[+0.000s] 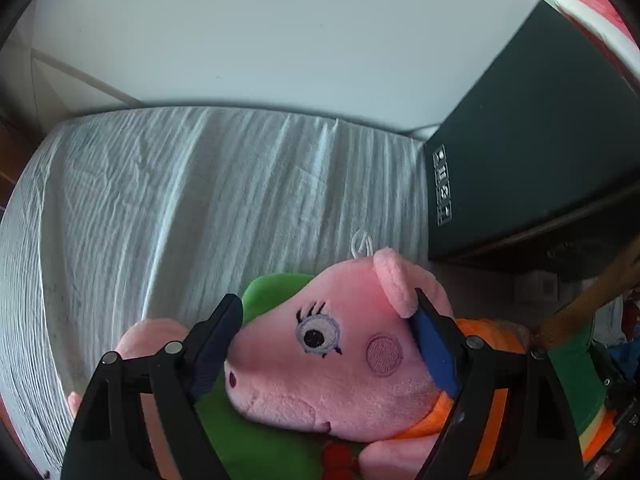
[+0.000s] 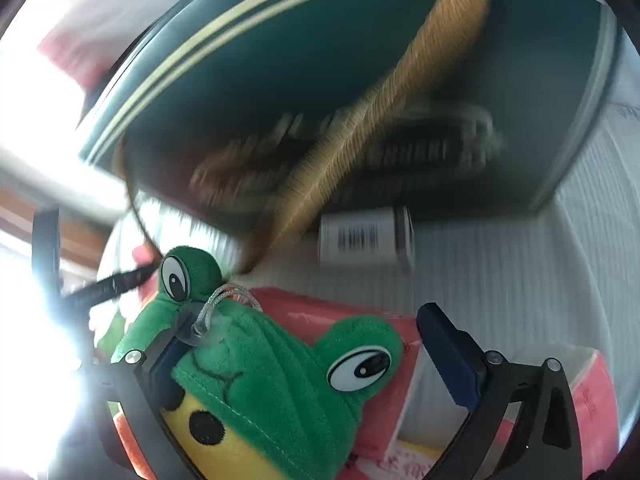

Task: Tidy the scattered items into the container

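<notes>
A pink pig plush lies on a green plush on the bed. My left gripper stands open around the pig's head, one blue pad by the snout and the other behind the ear, with no squeeze visible. A yellow plush in a green frog hat lies between the fingers of my right gripper, which is open. Its right finger stands clear of the hat; the left finger is mostly hidden behind it. The dark green box with a tan rope handle sits beyond.
A white bottle with a barcode lies just in front of the box. Red packets lie under the frog plush. The striped white sheet stretches left of the pig, the box's dark side rises at right.
</notes>
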A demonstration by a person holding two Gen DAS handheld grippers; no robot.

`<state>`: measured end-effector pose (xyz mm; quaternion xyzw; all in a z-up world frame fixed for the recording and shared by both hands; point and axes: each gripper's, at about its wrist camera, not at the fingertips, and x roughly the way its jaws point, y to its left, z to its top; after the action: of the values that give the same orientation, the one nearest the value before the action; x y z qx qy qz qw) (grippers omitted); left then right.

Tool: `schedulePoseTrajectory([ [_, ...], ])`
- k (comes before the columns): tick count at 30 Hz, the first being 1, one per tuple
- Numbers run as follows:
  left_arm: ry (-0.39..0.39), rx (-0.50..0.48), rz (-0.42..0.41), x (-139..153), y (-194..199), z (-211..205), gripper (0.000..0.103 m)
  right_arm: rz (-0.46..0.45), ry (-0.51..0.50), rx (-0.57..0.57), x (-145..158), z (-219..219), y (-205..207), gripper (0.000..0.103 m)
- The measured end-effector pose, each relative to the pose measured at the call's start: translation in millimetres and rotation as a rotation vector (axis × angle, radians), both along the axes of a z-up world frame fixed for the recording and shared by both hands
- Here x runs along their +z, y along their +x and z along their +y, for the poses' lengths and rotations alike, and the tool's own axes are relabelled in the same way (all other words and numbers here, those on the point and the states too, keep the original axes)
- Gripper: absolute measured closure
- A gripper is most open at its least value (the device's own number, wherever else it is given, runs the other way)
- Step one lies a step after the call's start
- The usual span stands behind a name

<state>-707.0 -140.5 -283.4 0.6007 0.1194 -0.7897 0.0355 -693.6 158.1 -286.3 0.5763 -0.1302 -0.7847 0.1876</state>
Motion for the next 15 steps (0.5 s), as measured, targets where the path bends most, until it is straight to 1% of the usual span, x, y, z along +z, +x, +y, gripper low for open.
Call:
schedulePoseTrajectory([
  [2, -0.006, -0.029, 0.002, 8.3, 23.0, 8.3, 0.018, -0.031, 0.012, 0.017, 2.2, 2.0, 23.2, 0.000],
  [4, -0.004, -0.061, 0.008, 19.5, 48.4, 16.2, 0.019, -0.043, 0.047, 0.048, 5.3, 0.6, 54.2, 0.000],
  [7, -0.007, -0.105, 0.028, 40.6, 88.3, 26.9, 0.019, -0.065, 0.088, 0.061, 10.6, 2.8, 107.5, 0.000],
  [8, -0.012, -0.123, 0.036, 48.0, 101.1, 29.4, 0.018, -0.071, 0.109, 0.069, 10.4, 2.3, 122.5, 0.000],
  [9, -0.020, -0.148, 0.041, 54.0, 113.4, 32.6, 0.014, -0.079, 0.139, 0.087, 9.1, 1.6, 140.9, 0.000],
  [11, -0.070, -0.200, 0.031, 56.2, 140.4, 45.7, 0.011, -0.114, 0.173, 0.106, 1.1, -0.7, 175.2, 0.000],
  [12, -0.078, -0.227, 0.029, 54.1, 152.8, 51.9, 0.012, -0.121, 0.154, 0.105, -2.1, 3.6, 188.2, 0.000],
  [13, -0.085, -0.246, 0.044, 54.8, 166.7, 58.3, 0.012, -0.138, 0.117, 0.105, -5.6, 8.2, 202.7, 0.000],
  [15, -0.124, -0.267, 0.090, 60.8, 193.3, 71.6, 0.012, -0.179, 0.053, 0.111, -11.7, 6.9, 229.0, 0.000],
])
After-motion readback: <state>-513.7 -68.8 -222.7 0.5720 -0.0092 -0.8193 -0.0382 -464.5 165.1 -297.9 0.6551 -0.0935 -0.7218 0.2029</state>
